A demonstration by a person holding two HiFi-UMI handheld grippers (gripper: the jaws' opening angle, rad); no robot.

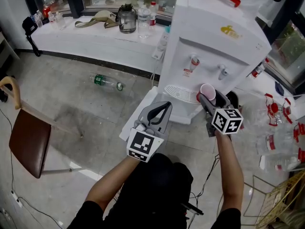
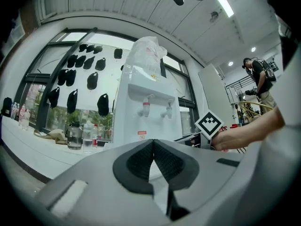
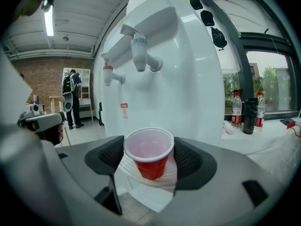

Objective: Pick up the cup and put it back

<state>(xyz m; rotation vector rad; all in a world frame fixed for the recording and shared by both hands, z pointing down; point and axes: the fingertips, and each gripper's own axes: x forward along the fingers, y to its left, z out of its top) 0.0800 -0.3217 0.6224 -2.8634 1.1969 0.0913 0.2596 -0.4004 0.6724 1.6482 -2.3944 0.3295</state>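
Evidently light and thin-walled, the cup (image 3: 149, 150) would crush or slip easily — best pinched gently below the rim. The right gripper (image 3: 149, 158) grasps it so, over the dispenser (image 1: 209, 37) tray (image 1: 178, 93). The left gripper (image 2: 153, 161) is clenched, empty. Grey floor (image 1: 71, 99) — cluttered room.
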